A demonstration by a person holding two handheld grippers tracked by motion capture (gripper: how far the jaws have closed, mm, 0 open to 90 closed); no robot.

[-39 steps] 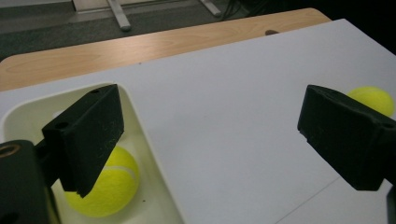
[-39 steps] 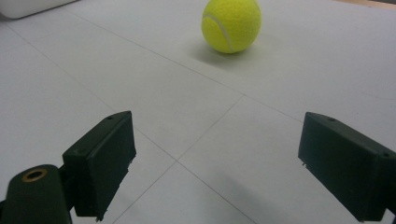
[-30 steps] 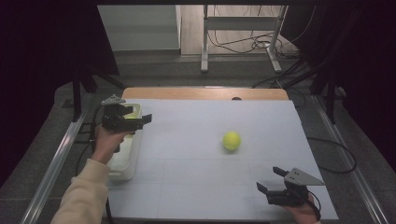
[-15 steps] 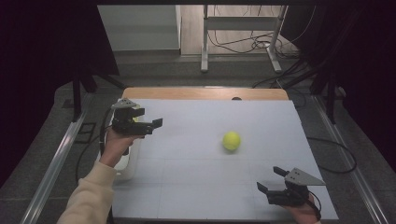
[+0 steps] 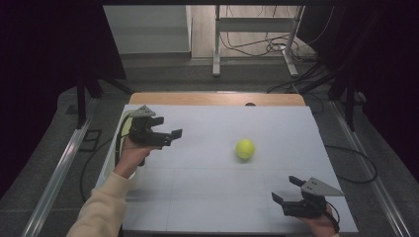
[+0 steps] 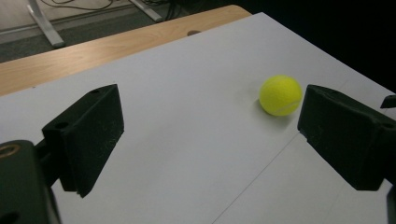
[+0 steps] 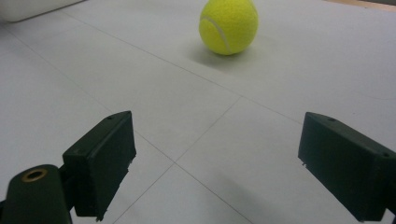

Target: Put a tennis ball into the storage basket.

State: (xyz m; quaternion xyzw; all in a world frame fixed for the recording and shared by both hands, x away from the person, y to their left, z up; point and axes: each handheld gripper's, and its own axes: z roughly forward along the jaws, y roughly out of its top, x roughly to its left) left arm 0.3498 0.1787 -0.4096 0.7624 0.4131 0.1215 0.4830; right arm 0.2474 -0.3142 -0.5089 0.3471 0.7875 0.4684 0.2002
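left claw (image 5: 167, 137): jaws wide apart, empty, held above table (image 5: 207, 197) near left edge | right claw (image 5: 289, 195): jaws wide apart, empty, near front right corner, its hand cut off by frame | tennis ball (image 5: 244, 148): on table, right of centre, between claws | white bin (image 5: 112, 153): left edge, mostly hidden behind left forearm

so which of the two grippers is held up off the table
The left gripper, at the table's left side near the white bin, jaws open toward the tennis ball. The right gripper sits low at the near right corner, also open.
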